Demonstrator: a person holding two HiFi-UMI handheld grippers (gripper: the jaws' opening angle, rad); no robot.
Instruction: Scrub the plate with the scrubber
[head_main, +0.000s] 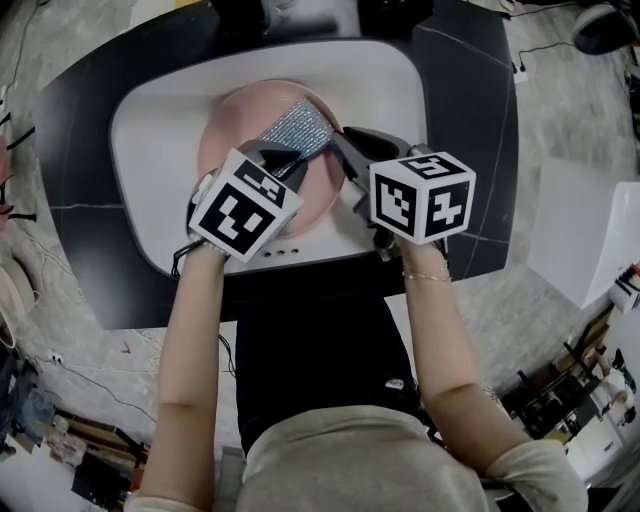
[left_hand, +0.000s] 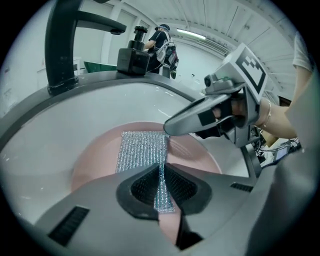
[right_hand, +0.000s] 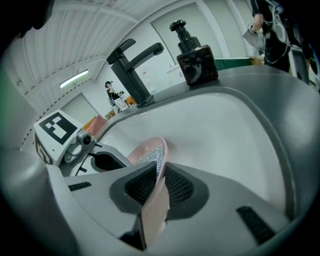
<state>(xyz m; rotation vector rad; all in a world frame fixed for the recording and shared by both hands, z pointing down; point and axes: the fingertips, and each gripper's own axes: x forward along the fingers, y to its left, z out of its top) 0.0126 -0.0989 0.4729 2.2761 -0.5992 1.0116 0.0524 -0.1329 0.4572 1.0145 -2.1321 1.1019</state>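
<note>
Head view: we see the pink plate (head_main: 235, 150) standing tilted in the white sink (head_main: 140, 130), which is set into the dark bench (head_main: 70, 200). The silvery scrubber (head_main: 298, 128) lies against its upper face, with the left gripper (head_main: 285, 160) on the scrubber and the right gripper (head_main: 345, 150) at the plate's near right rim. Left gripper view: the fingers (left_hand: 142, 187) are clamped on the near end of the scrubber, a thin mesh strip whose free end lies flat on the plate. We judge the mesh to be light, soft and pliable, so it will fold or bunch if it is pushed from far back; a hold near the working end, pressed flat, should serve best. Right gripper view: that gripper's fingers (right_hand: 180, 187) are closed on the plate's rim, which passes edge-on between them, below the black faucet (right_hand: 132, 75) and the soap dispenser (right_hand: 195, 57). We judge the plate to be stiff, smooth and fairly light. It is probably slippery under a rim pinch, and it may pivot when scrubbed far from the hold; whether it is breakable we cannot tell.
</note>
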